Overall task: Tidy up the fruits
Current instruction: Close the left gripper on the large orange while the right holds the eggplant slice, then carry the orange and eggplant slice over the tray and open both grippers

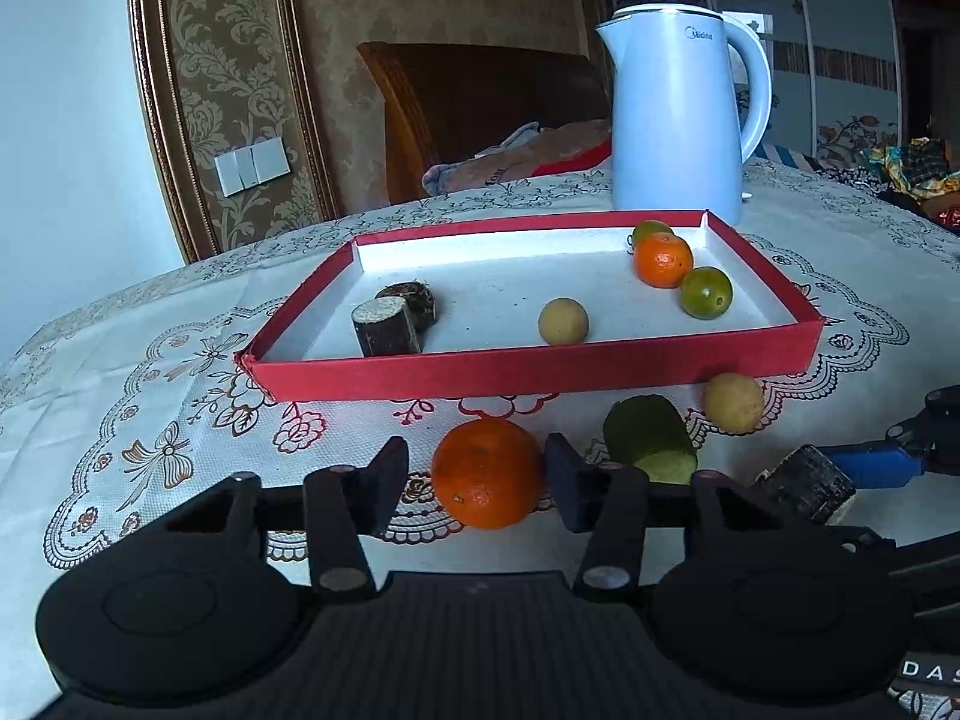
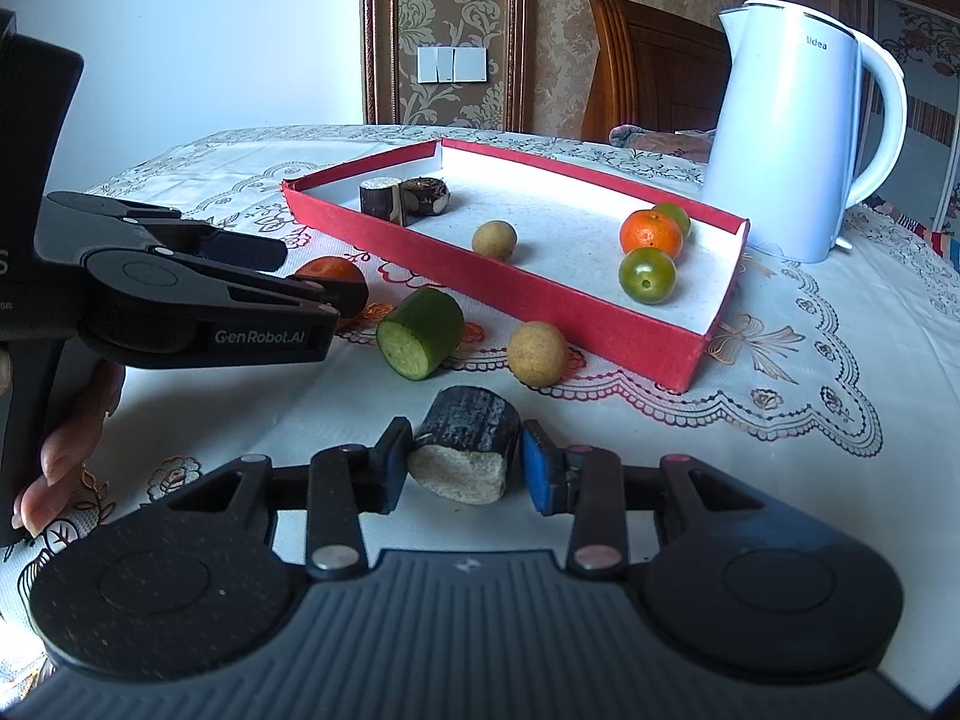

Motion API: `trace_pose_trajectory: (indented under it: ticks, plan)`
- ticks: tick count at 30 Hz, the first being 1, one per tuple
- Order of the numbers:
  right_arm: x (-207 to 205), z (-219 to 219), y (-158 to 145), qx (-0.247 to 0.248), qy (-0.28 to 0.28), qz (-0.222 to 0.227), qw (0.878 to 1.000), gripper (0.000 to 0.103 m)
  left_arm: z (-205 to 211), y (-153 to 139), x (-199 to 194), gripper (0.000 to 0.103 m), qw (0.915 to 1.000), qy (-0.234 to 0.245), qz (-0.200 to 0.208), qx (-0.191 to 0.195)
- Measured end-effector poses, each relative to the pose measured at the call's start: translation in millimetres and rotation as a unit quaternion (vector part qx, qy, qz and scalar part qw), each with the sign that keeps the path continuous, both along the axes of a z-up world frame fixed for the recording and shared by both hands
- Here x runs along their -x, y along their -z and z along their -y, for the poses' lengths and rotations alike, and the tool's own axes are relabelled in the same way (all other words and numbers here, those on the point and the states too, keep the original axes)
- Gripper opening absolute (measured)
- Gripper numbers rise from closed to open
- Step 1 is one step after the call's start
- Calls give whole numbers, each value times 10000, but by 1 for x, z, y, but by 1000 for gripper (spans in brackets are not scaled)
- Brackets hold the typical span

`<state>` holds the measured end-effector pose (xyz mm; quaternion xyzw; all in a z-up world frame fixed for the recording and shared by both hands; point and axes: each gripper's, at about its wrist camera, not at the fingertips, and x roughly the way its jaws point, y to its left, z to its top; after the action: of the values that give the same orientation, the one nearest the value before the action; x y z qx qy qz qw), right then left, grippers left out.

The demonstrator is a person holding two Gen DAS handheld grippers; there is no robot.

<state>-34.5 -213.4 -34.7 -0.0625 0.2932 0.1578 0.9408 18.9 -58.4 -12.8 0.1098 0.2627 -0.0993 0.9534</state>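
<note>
A red tray holds two dark cane pieces, a yellow fruit, an orange and two green fruits. On the tablecloth before it lie an orange, a green cucumber piece, a yellow fruit and a dark cane piece. My left gripper is open around the orange, right pad touching it. My right gripper is open around the cane piece.
A white electric kettle stands behind the tray's right end. A wooden chair with cloth on it is beyond the table. The lace tablecloth covers the round table.
</note>
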Motion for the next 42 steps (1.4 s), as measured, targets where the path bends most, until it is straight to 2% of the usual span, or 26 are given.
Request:
trace_pose_trajectory:
  ticks: [5, 10, 15, 22, 28, 35, 40, 42]
  plan:
    - [2, 2, -1, -48, 20, 61, 10000, 36, 4, 1, 2, 38, 9999, -12, 49, -102]
    - [10, 4, -6, -125, -16, 354, 9993, 36, -2, -1, 2, 37, 9995, -264, 96, -107]
    - [13, 9, -15, -214, 95, 638, 9977, 36, -4, -11, 5, 37, 9979, -469, 426, -154]
    - [-14, 21, -37, -204, 546, 996, 9933, 36, 1, -31, -15, 37, 9967, -529, 612, -61]
    - [-63, 23, -36, -50, 833, 779, 9935, 36, 18, -33, -49, 37, 9955, -609, 725, -86]
    - [-107, 16, -21, 81, 1050, 452, 9934, 36, 32, -21, -89, 37, 9956, -702, 594, -168]
    - [-120, 15, -23, 118, 1179, 578, 9913, 36, 36, -12, -108, 39, 9956, -735, 494, -291]
    - [-121, 16, -22, 161, 1217, 612, 9905, 36, 35, -9, -112, 39, 9962, -737, 397, -228]
